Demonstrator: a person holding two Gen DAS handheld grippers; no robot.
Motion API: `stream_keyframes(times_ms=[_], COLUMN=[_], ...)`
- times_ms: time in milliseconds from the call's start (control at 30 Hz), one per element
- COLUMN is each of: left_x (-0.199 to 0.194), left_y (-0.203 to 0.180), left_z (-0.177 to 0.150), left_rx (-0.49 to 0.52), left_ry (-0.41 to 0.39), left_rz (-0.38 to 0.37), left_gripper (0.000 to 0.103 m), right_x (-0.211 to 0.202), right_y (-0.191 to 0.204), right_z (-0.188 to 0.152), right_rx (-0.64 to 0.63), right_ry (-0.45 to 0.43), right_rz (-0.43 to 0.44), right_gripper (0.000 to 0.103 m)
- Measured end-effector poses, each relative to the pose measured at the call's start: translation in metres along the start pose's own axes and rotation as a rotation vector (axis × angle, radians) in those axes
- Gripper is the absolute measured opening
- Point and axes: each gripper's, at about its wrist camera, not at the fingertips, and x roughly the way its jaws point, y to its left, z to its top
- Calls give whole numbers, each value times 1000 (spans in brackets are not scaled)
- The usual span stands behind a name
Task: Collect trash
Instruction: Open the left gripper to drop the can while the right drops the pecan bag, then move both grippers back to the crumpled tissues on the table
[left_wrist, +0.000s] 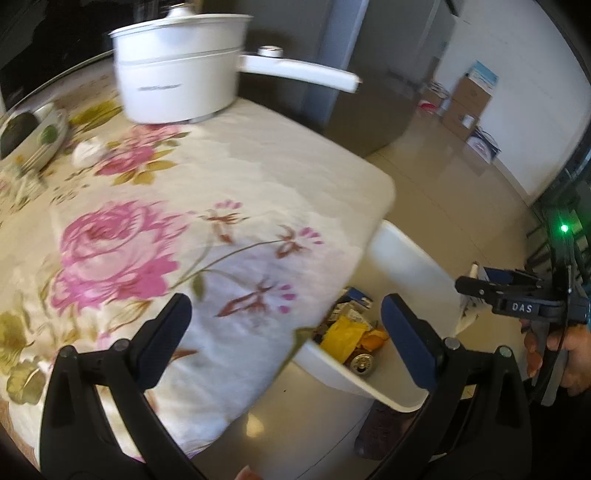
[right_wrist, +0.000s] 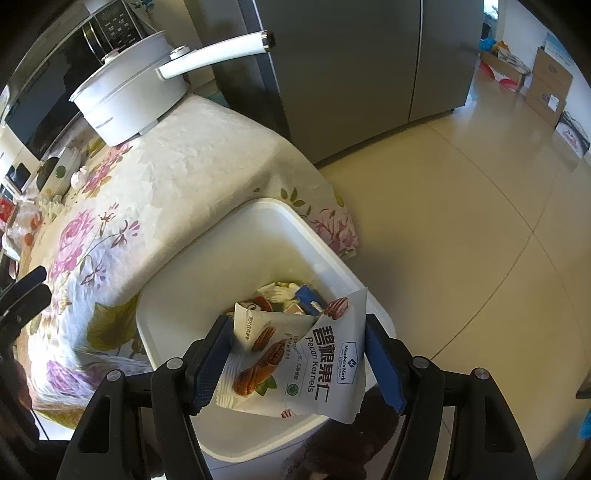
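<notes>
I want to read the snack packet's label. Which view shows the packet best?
The right wrist view: the pecan kernels packet fills the foreground over the white bin, print legible. The left wrist view shows only a white sliver of it behind the right tongs.

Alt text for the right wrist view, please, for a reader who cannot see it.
A white pecan kernel snack bag sits between the fingers of the right gripper, above an open white plastic trash bin holding other wrappers. The bin stands against a table under a floral cloth, with a lidded white long-handled pot at its far end.
</notes>
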Motion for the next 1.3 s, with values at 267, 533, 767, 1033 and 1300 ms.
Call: stream_keyframes(times_ms=[267,533,767,1033,1300], left_x=[-15,-30,-43,-57,-72], left_y=[28,55,81,118,160], left_z=[-7,-11,-14,-23,-35], left_rx=[-52,-109,-164,-235,-320], left_ry=[13,7,-4,-11,-33], left_rz=[46,75,101,142,184], left_gripper=[102,102,102,102,102], right_x=[3,3,1,-8,-10], right_y=[15,29,40,74,135], right_z=[5,11,13,27,41], right_rx=[-17,-34,-46,-71,-158], right_ry=[21,18,18,1,-16], right_rz=[-13,-45,-33,0,41], right_gripper=[86,99,99,99,99])
